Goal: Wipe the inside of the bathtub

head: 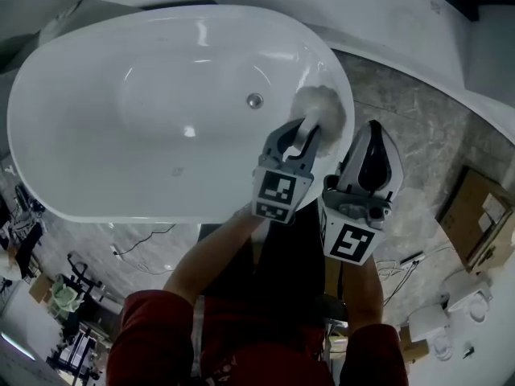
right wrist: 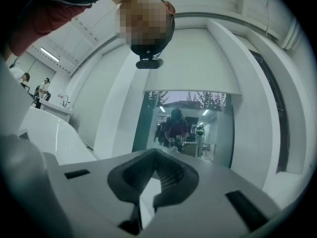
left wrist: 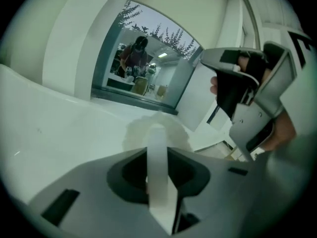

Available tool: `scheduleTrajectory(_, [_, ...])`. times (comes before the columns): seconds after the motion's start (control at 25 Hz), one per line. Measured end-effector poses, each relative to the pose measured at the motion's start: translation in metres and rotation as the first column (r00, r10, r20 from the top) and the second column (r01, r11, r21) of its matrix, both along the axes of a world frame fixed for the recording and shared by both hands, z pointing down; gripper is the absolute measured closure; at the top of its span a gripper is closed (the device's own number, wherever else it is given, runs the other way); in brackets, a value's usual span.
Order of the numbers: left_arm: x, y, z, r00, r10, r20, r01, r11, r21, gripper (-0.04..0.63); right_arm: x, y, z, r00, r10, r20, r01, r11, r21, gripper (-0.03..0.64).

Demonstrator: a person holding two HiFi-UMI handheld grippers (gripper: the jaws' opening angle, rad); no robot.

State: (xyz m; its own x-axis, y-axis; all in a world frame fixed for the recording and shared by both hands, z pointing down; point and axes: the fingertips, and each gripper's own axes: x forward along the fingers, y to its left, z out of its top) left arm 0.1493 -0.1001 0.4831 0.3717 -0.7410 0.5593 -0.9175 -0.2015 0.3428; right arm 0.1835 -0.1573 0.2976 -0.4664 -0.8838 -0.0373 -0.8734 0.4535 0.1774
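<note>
The white oval bathtub [head: 121,95] fills the upper left of the head view, with its drain [head: 254,100] right of centre. My left gripper [head: 304,131] is shut on the white handle [left wrist: 157,167] of a fluffy white wiping brush. The brush's head [head: 320,107] presses on the tub's inner wall just under the right rim. My right gripper [head: 372,131] hangs just right of it, outside the tub over the floor. Its jaws are shut with nothing between them. From the left gripper view the brush head [left wrist: 143,130] rests on the tub surface, and the right gripper [left wrist: 247,93] stands close at the right.
Grey marble floor surrounds the tub. A cardboard box [head: 475,215] and white fixtures [head: 467,292] lie at the right. Cables [head: 145,240] trail on the floor below the tub. A glass opening [left wrist: 148,68] beyond the tub shows a person in another room.
</note>
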Motion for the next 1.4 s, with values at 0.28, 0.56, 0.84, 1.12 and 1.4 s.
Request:
scheduleTrajectory(0.28, [0.018, 0.001, 0.024, 1.000, 0.027, 0.013, -0.026, 0.997, -0.073, 0.497, 0.022, -0.001, 0.001, 0.999, 0.033, 0.001, -0.033, 0.999, -0.003, 0.606])
scheduleTrajectory(0.56, [0.035, 0.002, 0.055, 0.999, 0.051, 0.013, -0.050, 0.993, -0.108, 0.497, 0.025, -0.006, 0.020, 0.999, 0.030, 0.013, -0.029, 0.999, -0.028, 0.606])
scheduleTrajectory(0.84, [0.026, 0.000, 0.086, 0.999, 0.028, 0.027, -0.024, 0.992, -0.126, 0.497, 0.025, -0.009, 0.049, 1.000, 0.009, 0.003, -0.009, 0.998, -0.066, 0.606])
scheduleTrajectory(1.12, [0.005, 0.004, 0.147, 0.998, 0.006, 0.067, 0.006, 0.986, -0.167, 0.497, 0.003, -0.016, 0.078, 0.998, -0.052, 0.020, 0.054, 0.994, -0.092, 0.606])
scheduleTrajectory(1.4, [-0.015, 0.003, 0.213, 0.994, -0.054, 0.094, 0.073, 0.973, -0.218, 0.497, -0.020, -0.026, 0.114, 0.988, -0.145, 0.045, 0.150, 0.982, -0.117, 0.606])
